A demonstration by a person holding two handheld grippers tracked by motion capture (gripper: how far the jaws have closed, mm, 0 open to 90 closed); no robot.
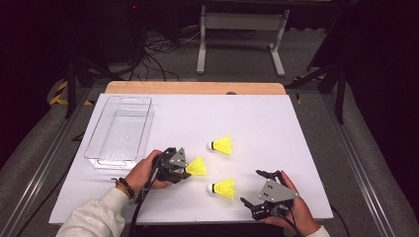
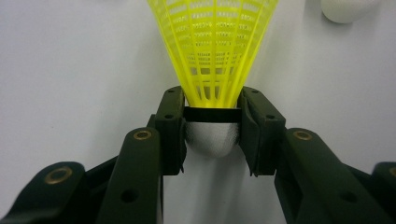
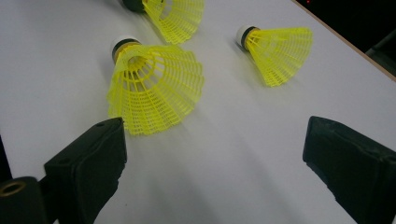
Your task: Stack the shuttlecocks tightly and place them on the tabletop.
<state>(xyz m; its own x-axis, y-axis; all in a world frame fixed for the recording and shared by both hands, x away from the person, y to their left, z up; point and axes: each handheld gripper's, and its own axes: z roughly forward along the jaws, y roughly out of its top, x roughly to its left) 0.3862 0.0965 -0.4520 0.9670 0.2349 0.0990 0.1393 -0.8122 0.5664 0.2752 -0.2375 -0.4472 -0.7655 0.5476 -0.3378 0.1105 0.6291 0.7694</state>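
Three yellow plastic shuttlecocks lie on the white table. My left gripper is shut on the white cork of one shuttlecock; in the left gripper view both pads press the cork and the yellow skirt fans away from the jaws. A second shuttlecock lies just right of it, a third farther back. My right gripper rests near the front edge, open with bare table between its jaws; the second shuttlecock lies just ahead of its left jaw.
A clear plastic bin stands at the table's left, behind my left hand. The third shuttlecock lies near the table's edge in the right gripper view. Another white cork shows past the held skirt. A wooden strip borders the back.
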